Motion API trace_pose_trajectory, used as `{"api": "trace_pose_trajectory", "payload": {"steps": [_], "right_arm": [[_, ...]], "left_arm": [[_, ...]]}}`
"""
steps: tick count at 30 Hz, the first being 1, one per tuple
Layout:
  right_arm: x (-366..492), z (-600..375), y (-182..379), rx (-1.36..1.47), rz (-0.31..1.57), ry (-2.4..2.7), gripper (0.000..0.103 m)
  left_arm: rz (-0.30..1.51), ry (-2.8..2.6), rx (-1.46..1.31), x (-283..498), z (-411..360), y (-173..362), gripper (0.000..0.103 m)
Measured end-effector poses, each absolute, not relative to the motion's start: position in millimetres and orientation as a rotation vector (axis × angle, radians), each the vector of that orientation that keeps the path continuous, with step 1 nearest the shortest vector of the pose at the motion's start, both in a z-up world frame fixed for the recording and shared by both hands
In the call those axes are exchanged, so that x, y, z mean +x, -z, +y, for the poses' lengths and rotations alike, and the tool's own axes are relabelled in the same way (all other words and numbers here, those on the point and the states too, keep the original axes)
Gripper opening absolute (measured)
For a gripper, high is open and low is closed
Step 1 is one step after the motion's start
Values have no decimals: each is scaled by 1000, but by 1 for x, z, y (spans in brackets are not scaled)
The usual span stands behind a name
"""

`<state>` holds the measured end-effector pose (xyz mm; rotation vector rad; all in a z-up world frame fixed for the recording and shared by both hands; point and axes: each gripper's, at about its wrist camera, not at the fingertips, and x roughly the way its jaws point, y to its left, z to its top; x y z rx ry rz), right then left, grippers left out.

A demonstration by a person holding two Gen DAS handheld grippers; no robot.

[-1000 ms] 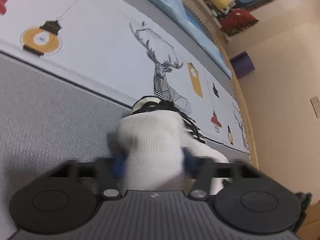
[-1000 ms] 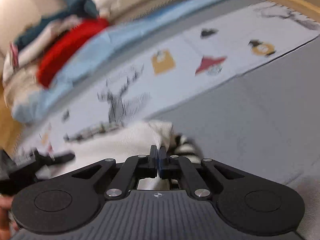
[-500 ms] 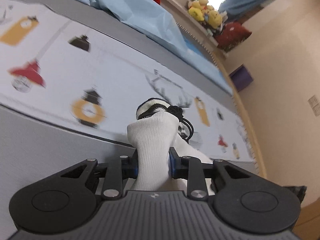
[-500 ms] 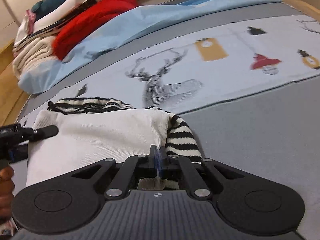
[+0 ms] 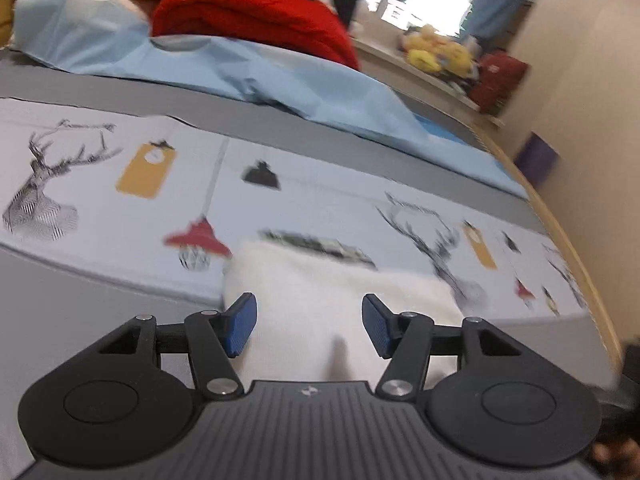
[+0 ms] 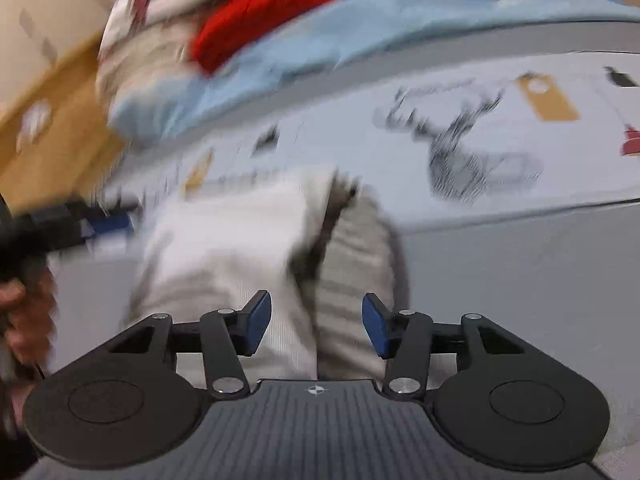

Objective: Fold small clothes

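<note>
A small white knit garment (image 5: pixel 340 300) with a black-and-white striped edge (image 5: pixel 320 244) lies folded on the bed. My left gripper (image 5: pixel 308 328) hovers just over its near side, jaws opening, the blue pads clear of the cloth. In the right wrist view the same white garment (image 6: pixel 224 248) shows a striped part (image 6: pixel 352 264) beside it. My right gripper (image 6: pixel 316 324) is above it, jaws opening, nothing pressed between the pads. The left gripper (image 6: pixel 92 224) and a hand (image 6: pixel 24 312) appear blurred at the left edge there.
The bed has a grey cover (image 5: pixel 80 304) and a pale sheet printed with deer and lamps (image 5: pixel 320 200). A light blue cloth (image 5: pixel 240 68), a red blanket (image 5: pixel 256 20) and stacked bedding lie at the far side. Plush toys (image 5: pixel 436 52) sit by the window.
Both grippers let go of the garment and opened. The white piece, lifted between the left pads before, now lies flat. Both cameras swung across the bed.
</note>
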<state>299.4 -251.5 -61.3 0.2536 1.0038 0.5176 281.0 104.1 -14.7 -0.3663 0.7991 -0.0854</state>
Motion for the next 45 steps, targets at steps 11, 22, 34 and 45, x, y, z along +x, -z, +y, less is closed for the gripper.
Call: {"api": "trace_pose_trajectory", "payload": {"steps": [11, 22, 34, 45], "right_arm": [[254, -247, 68, 71, 1117, -590, 3], [245, -225, 66, -63, 1140, -486, 5], [268, -209, 84, -139, 1201, -499, 21], [267, -220, 99, -172, 1231, -507, 7]], "left_arm": [[892, 216, -206, 225, 73, 59, 46], [1038, 262, -17, 210, 61, 80, 51], [1088, 296, -223, 227, 100, 74, 49], [1066, 222, -498, 232, 139, 76, 65]]}}
